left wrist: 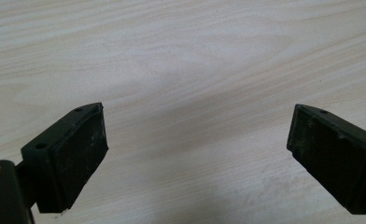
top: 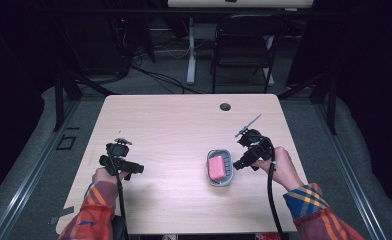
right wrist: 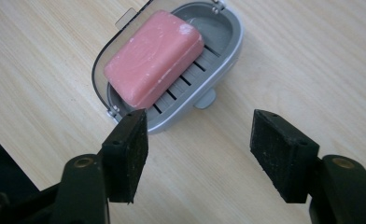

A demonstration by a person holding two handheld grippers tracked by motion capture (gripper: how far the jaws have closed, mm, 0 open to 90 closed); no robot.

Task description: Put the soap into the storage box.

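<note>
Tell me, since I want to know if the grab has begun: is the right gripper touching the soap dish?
Apart. The right gripper view shows the right gripper with open jaws, bare table between them, and the soap dish ahead of the pads.

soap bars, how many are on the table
1. The pink soap bar lies tilted in the grey soap dish on the table, just left of the right claw. None elsewhere.
</note>
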